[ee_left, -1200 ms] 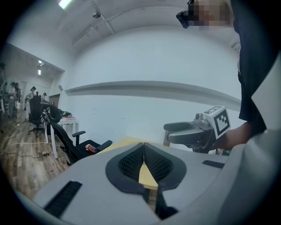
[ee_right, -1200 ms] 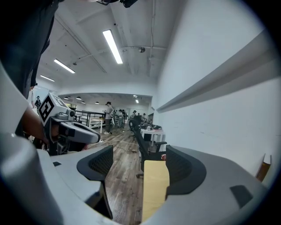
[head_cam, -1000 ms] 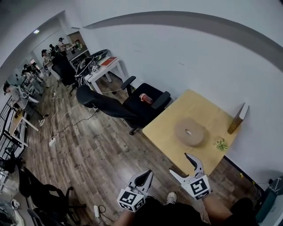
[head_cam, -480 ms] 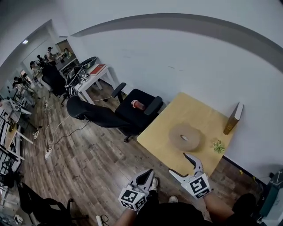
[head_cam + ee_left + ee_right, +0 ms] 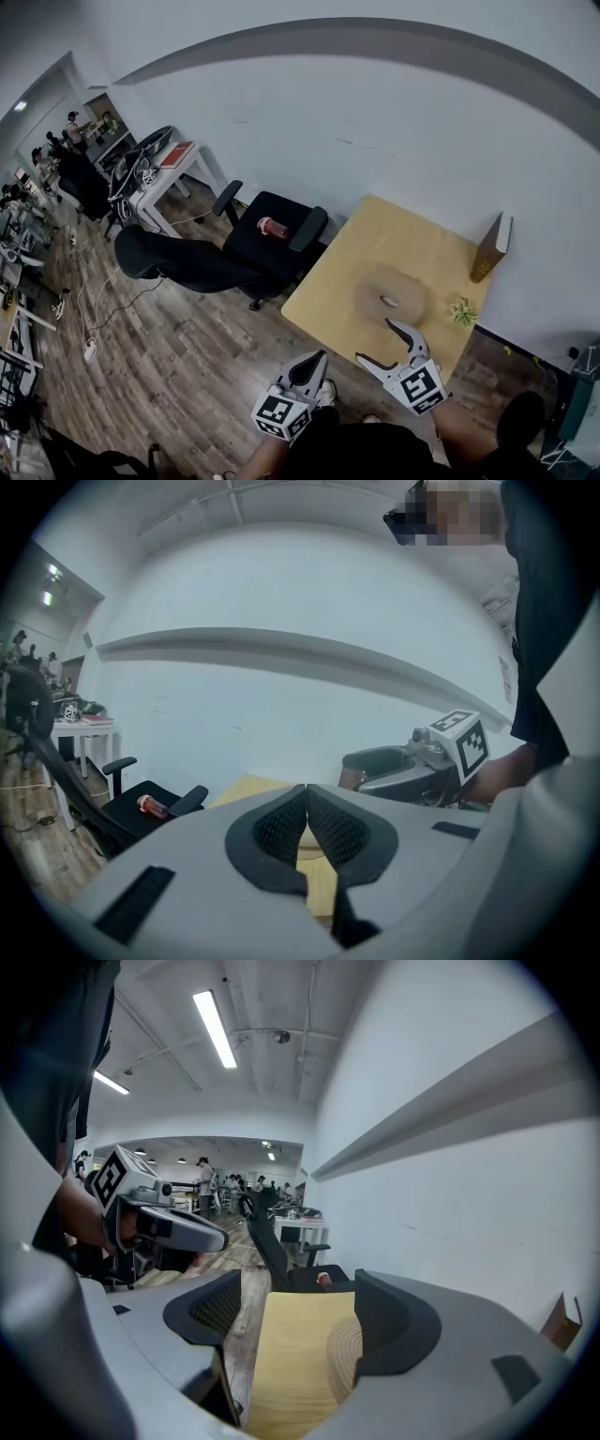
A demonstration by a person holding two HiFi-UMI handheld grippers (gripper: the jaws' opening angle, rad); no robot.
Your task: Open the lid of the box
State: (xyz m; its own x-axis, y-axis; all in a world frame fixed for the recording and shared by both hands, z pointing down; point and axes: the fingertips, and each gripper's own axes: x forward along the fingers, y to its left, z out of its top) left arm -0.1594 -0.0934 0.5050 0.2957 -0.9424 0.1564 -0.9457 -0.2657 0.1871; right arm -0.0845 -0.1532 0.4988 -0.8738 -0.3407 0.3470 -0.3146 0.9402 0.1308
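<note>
The round tan box sits on the wooden surface, toward its near edge and ahead of both grippers, with nothing touching it. A book stands upright at the far right by the wall, and a small plant lies near the box's right side. Left of the surface is an office chair with a red bottle on its seat.

The left gripper hangs short of the surface, out over the floor; its 2 fingers are pressed together with nothing between them. The right gripper is just short of the box, fingers spread wide and empty. Its own view shows the box's ribbed side wall past the right finger, not between the 2.

The lid looks flat, with a small pale knob at its centre. The box appears woven or ribbed, so it is probably light and fairly stiff, with a rough surface that should give decent grip. The knob is the likeliest hold: small, so the fingers need to narrow and come down centred on it. Because the box is likely light, it may rise with a snug lid. The shut left gripper could press on the side wall or rim to steady it while the right lifts straight up.
</note>
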